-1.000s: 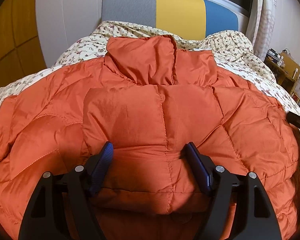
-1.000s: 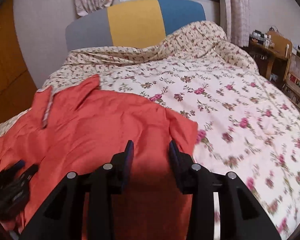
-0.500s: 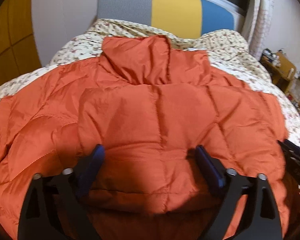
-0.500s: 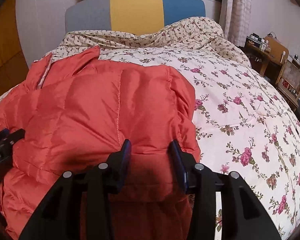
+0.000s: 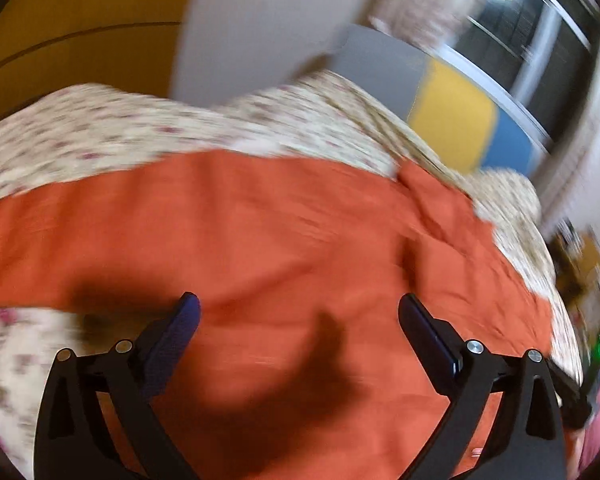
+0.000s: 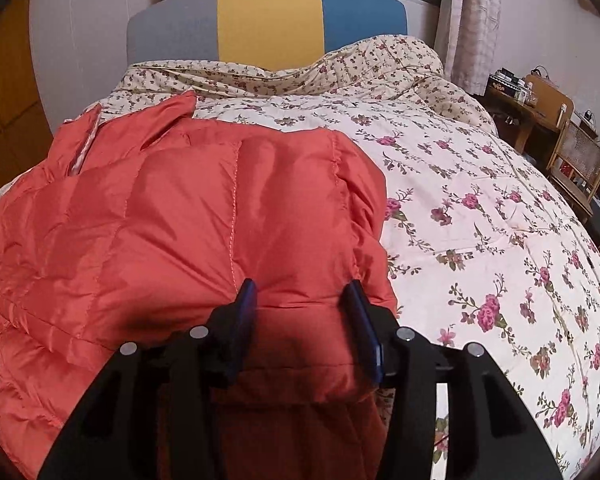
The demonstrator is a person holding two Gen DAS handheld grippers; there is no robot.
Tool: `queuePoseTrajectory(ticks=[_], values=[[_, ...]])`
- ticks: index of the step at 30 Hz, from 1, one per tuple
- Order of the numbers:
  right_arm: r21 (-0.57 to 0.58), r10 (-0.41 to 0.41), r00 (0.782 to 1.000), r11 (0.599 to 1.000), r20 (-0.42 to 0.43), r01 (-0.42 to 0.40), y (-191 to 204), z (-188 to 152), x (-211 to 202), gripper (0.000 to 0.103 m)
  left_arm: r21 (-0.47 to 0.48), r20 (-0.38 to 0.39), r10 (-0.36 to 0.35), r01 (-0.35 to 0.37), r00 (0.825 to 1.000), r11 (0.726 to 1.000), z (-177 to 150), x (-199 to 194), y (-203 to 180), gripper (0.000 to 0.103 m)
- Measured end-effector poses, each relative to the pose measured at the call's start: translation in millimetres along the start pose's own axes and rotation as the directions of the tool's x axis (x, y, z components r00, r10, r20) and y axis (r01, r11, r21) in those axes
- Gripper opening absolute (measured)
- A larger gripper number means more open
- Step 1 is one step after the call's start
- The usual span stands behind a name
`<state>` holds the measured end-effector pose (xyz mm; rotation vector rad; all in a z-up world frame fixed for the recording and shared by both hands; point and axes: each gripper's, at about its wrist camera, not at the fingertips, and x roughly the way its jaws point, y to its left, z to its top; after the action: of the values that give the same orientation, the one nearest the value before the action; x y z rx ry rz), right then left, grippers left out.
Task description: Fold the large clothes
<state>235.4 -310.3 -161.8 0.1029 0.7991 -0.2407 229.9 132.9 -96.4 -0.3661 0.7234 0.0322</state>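
Observation:
An orange puffer jacket [image 6: 188, 216] lies on the floral bed, folded over on itself with its collar toward the headboard. My right gripper [image 6: 302, 300] is partly closed, its jaws pressed against a puffy fold of the jacket's right edge. In the left wrist view the picture is blurred by motion; the jacket [image 5: 284, 240] spreads below and my left gripper [image 5: 298, 312] hovers over it with jaws wide open and nothing between them.
The floral quilt [image 6: 480, 208] covers the bed to the right of the jacket. A grey, yellow and blue headboard [image 6: 268, 24] stands at the back. A wooden desk and chair [image 6: 572, 160] stand at the right. A yellow wardrobe [image 5: 80, 40] is at the left.
My left gripper has opened wide, let go of the jacket and swung left, tilting its view. My right gripper has stayed on the jacket's right fold and drawn it nearer.

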Motion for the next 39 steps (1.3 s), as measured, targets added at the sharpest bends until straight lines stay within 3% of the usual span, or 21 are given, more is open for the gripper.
queuePoseTrajectory(ticks=[4,7,13,17,26,28,30,31,32,33,36,39], values=[[-0.001,-0.001,1.0,1.0,0.0,0.001,-0.1,-0.2,-0.3,0.047,-0.129,0.036,0.103,-0.098,0.994,0.987,5.1,-23.8,61.0,0.099],[-0.001,-0.002,1.0,1.0,0.0,0.002,0.2,-0.4,0.0,0.047,-0.258,0.041,0.155,-0.139,0.987,0.956,5.9,-35.3,106.4,0.099],[0.0,-0.004,1.0,1.0,0.001,0.004,-1.1,-0.5,0.0,0.048,-0.501,0.083,0.192,-0.126,0.978,0.856,-7.8,-59.0,172.7,0.098],[0.0,-0.003,1.0,1.0,0.001,0.003,-2.0,-0.7,0.1,0.049,-0.628,0.088,0.166,-0.075,0.982,0.775,-21.2,-59.5,206.2,0.084],[-0.001,-0.007,1.0,1.0,0.002,0.007,-3.6,-0.8,0.0,0.05,-0.674,0.138,0.204,-0.059,0.969,0.737,-6.0,-51.8,230.3,0.082],[-0.003,-0.009,1.0,1.0,0.002,0.009,-4.0,-0.7,0.2,0.05,-0.692,0.128,0.242,-0.088,0.962,0.716,0.4,-49.3,238.2,0.07],[-0.004,-0.012,1.0,1.0,0.001,0.012,-4.2,-0.5,0.2,0.05,-0.7,0.088,0.301,-0.156,0.949,0.697,9.2,-42.5,245.8,0.047],[-0.005,-0.014,1.0,1.0,0.001,0.014,-4.4,-0.5,0.2,0.05,-0.694,0.069,0.324,-0.188,0.944,0.695,13.2,-39.9,247.8,0.038],[-0.005,-0.015,1.0,1.0,0.002,0.015,-3.1,-0.7,0.3,0.05,-0.678,0.056,0.341,-0.215,0.938,0.703,19.1,-37.7,247.3,0.025],[-0.005,-0.017,1.0,1.0,0.002,0.017,-3.3,-0.6,0.3,0.05,-0.658,0.066,0.354,-0.226,0.933,0.718,24.7,-38.1,243.2,0.019],[-0.004,-0.018,1.0,1.0,0.002,0.018,-1.2,-0.7,0.5,0.05,-0.574,0.171,0.38,-0.222,0.909,0.788,38.8,-49.2,215.8,0.017],[-0.005,-0.018,1.0,1.0,0.002,0.018,-1.8,-0.6,0.6,0.05,-0.476,0.253,0.364,-0.213,0.896,0.853,48.9,-55.3,182.6,0.017]])
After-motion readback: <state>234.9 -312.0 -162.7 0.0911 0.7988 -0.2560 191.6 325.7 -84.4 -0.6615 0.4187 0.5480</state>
